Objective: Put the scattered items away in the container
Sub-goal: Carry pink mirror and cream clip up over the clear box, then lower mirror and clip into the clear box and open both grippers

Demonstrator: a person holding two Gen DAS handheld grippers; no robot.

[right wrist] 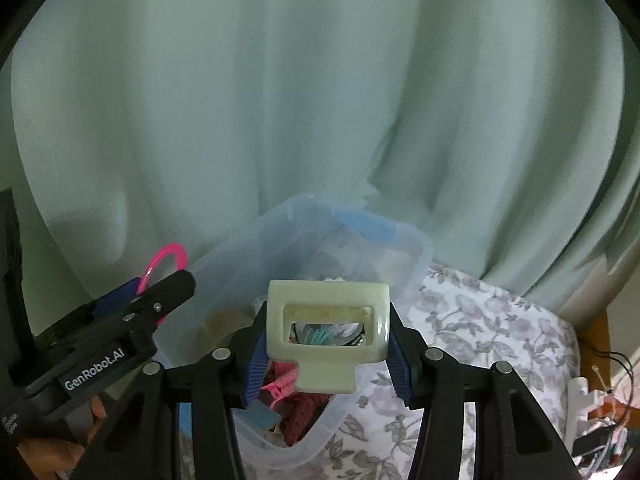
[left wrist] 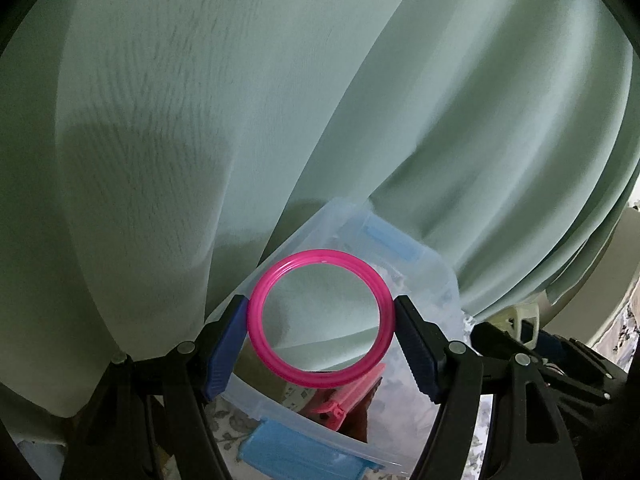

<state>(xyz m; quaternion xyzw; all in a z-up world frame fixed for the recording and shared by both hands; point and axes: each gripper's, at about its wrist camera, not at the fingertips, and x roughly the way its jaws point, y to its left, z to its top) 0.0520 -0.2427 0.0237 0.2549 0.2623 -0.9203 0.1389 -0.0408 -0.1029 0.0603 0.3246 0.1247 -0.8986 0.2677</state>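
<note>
Behind everything hangs the pale green curtain (right wrist: 320, 100); below it the clear plastic container (right wrist: 416, 256) sits on the floral cloth (right wrist: 480, 320), already holding clips. Our left gripper (left wrist: 321, 320) pinches the pink ring (left wrist: 256, 320) above it; our right gripper (right wrist: 326, 356) clamps the cream hair claw (right wrist: 328, 292). We should centre each over the opening before letting go, one at a time.
</note>
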